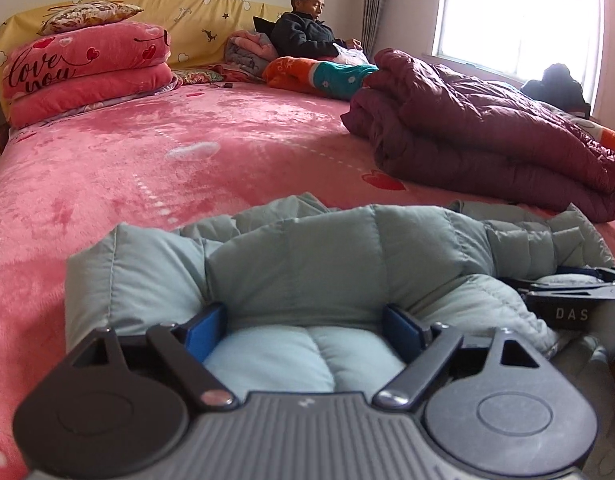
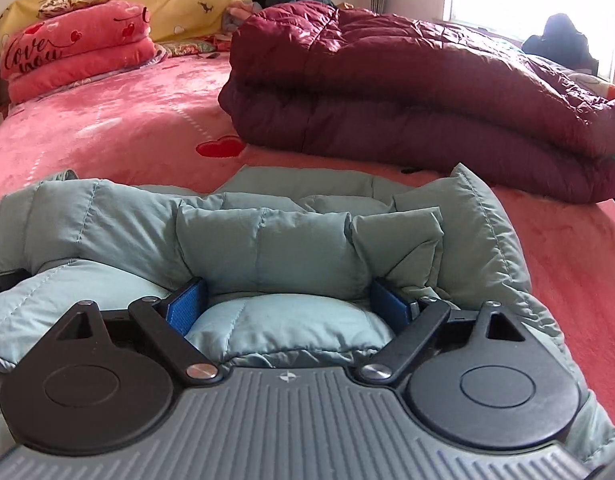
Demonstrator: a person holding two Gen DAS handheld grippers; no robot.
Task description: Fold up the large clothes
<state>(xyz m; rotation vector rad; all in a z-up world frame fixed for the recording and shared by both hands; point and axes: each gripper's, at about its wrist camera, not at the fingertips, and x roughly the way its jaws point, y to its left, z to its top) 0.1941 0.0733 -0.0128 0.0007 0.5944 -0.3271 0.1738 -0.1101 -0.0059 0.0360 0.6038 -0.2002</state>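
A pale grey-green padded jacket (image 1: 307, 256) lies bunched on the pink bed cover (image 1: 167, 168), close in front of both cameras. My left gripper (image 1: 303, 330) rests low on it with its jaws wide apart. A puffy fold of the jacket bulges between the blue pads (image 1: 205, 332), which stand beside the fold without squeezing it. In the right wrist view my right gripper (image 2: 289, 308) sits the same way on the jacket (image 2: 267, 240), jaws wide, a soft fold lying loose between them. Part of the right gripper's black body (image 1: 567, 304) shows at the right edge of the left wrist view.
A folded maroon quilt (image 2: 407, 92) lies on the bed just beyond the jacket to the right. Stacked pink pillows (image 1: 87, 72) sit at the far left by the yellow headboard. A person (image 1: 307, 28) sits at the far side near a bright window (image 1: 519, 12).
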